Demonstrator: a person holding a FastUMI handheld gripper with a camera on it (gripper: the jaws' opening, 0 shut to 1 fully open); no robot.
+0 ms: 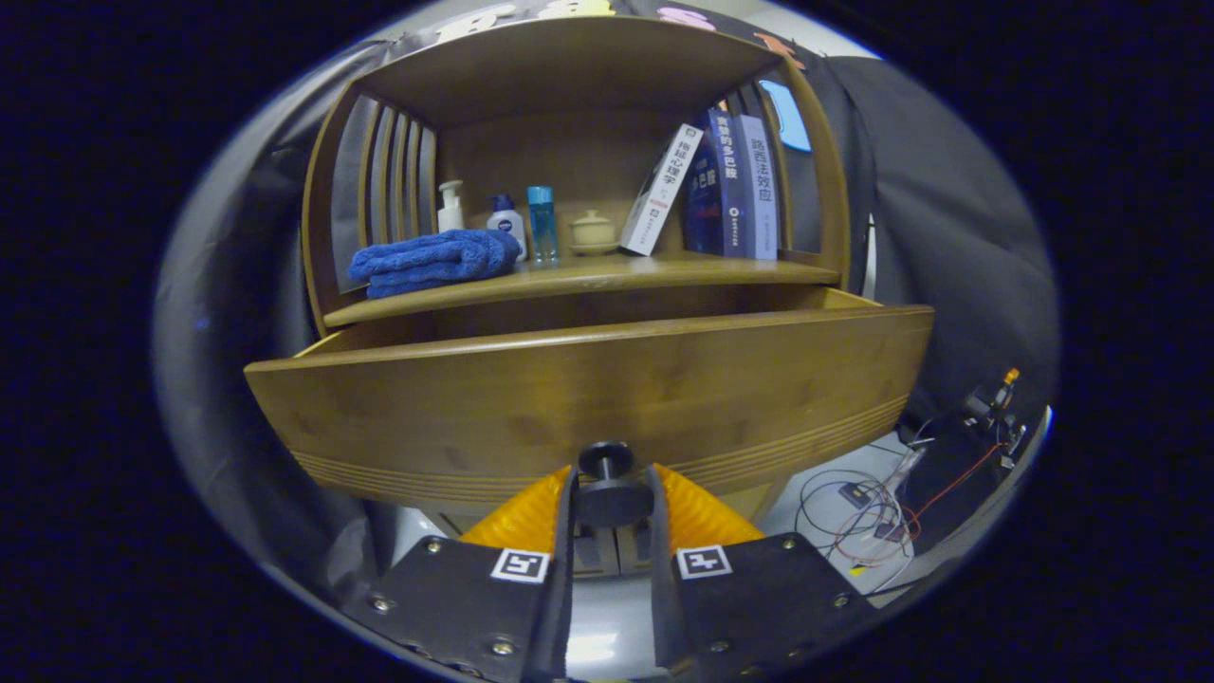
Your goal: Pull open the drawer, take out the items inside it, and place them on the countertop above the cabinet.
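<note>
At the cabinet front | gripper (612, 498) clamped on the round dark drawer knob (607, 462) | wide wooden drawer (588, 398) partly out below desk (579, 280) | pull straight, level, keeping grip square.

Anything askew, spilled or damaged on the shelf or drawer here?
Only the white book stands out: it tilts against the upright blue books. The drawer is pulled out, with the gripper shut on its knob. Nothing looks spilled or damaged.
</note>
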